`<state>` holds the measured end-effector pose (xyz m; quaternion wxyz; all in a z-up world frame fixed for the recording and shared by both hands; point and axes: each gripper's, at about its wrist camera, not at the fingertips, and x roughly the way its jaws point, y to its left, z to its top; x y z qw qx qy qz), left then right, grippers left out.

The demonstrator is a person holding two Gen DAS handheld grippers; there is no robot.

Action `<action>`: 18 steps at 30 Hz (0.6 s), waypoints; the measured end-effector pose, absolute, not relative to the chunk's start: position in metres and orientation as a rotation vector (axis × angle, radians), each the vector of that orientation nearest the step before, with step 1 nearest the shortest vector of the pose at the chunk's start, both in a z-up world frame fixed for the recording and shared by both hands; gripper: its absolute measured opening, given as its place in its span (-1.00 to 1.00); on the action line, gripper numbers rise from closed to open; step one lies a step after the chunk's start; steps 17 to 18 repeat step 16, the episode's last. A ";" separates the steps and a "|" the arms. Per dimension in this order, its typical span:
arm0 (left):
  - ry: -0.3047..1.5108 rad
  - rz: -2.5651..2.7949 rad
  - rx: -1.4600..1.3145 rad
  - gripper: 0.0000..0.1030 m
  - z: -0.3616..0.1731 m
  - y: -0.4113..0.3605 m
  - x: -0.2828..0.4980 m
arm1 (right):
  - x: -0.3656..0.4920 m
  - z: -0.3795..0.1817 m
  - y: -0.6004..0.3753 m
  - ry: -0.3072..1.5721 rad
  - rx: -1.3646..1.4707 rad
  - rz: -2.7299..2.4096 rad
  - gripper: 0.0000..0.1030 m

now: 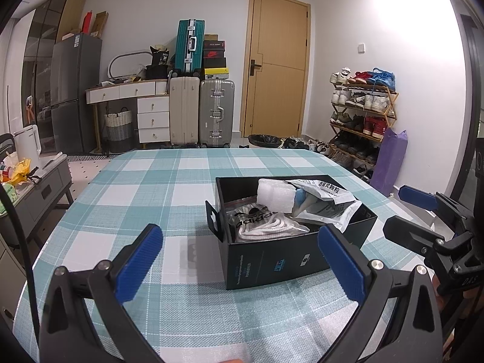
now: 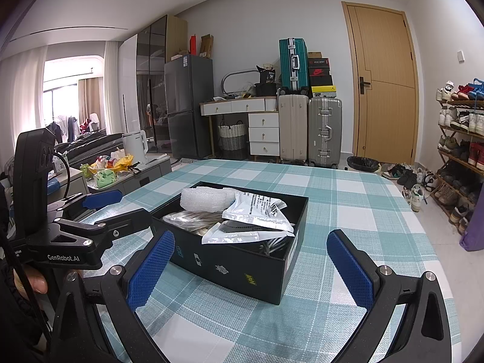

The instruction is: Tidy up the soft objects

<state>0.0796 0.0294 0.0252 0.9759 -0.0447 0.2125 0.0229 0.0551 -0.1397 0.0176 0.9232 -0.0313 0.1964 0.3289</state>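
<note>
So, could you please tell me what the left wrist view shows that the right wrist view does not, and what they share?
Only the left wrist view shows the adidas bag in the box and the purple bag by the shoe rack. Only the right wrist view shows the curtained window and clothes hanging there. Both show the black box on the checked tablecloth, the white foam piece, the printed pouch, and both open grippers: left, right.

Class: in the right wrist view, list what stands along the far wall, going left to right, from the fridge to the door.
Grey fridge → white drawer desk → beige suitcase → silver suitcase → wooden door.
</note>
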 end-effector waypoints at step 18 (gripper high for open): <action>0.419 0.043 -0.086 1.00 0.028 0.031 0.078 | 0.055 0.018 -0.140 0.402 -0.065 0.676 0.99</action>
